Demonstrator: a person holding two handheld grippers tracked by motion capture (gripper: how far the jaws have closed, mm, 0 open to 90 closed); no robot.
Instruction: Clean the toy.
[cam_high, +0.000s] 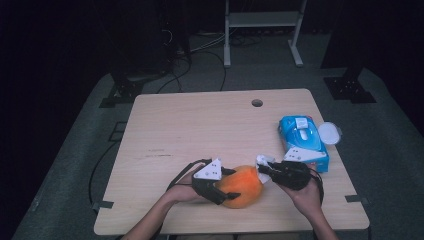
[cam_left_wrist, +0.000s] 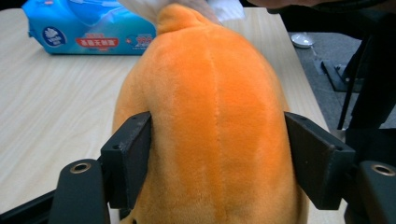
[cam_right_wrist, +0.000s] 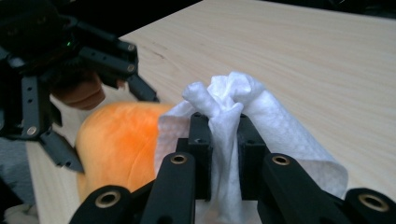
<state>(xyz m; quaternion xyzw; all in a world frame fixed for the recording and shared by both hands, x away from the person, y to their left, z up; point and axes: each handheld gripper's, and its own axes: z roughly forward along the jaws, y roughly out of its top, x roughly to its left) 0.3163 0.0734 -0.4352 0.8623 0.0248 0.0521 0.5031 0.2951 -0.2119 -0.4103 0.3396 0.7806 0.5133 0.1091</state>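
This looks like a lab or recording studio rather than a home. A plain wooden table (cam_high: 220, 130) stands alone on grey carpet, with black curtains behind it, cables (cam_high: 200, 55) trailing over the floor beyond its far edge, black stand bases (cam_high: 349, 89) at its far corners and a white metal frame (cam_high: 262, 30) farther back.

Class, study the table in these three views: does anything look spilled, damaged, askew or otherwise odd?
Nothing stands out. The left gripper clamps the orange plush toy, the right gripper pinches a white wipe against it, and the blue wipes pack lies flat near the table's right edge with its round white lid open.
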